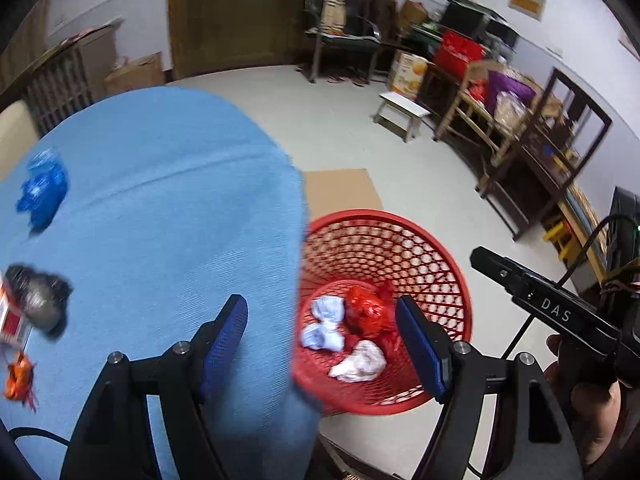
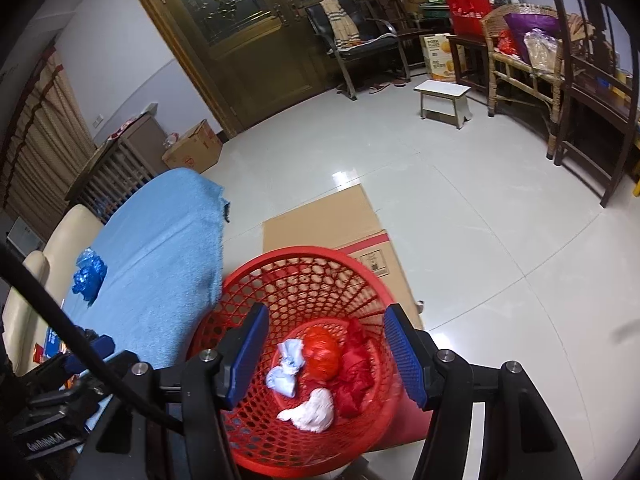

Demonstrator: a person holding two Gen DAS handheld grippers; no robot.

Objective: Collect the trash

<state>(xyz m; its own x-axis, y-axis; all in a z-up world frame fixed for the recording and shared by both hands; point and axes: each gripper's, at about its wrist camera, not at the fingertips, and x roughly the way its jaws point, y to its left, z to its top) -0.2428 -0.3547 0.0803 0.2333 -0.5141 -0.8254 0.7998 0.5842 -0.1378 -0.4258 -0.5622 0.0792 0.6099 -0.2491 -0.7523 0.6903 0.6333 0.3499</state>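
A red mesh basket (image 1: 436, 256) stands on the floor beside a table with a blue cloth (image 1: 160, 200). It holds a red bag (image 1: 366, 310), a pale blue wad (image 1: 326, 322) and a white wad (image 1: 360, 362). On the cloth lie a blue bag (image 1: 42, 188), a dark grey wad (image 1: 38, 296) and an orange scrap (image 1: 18, 376). My left gripper (image 1: 324, 344) is open and empty over the table edge and basket. My right gripper (image 2: 324, 356) is open and empty above the basket (image 2: 248, 280), where the same trash (image 2: 320, 354) shows. The blue bag also shows in the right wrist view (image 2: 90, 274).
Flat cardboard (image 2: 320, 220) lies on the floor behind the basket. A white stool (image 2: 442, 100), chairs (image 2: 360, 40), boxes and wooden furniture (image 2: 520, 64) line the far walls. A cream sofa (image 2: 36, 272) sits behind the table. A red-and-white box (image 1: 10, 316) lies at the table's left.
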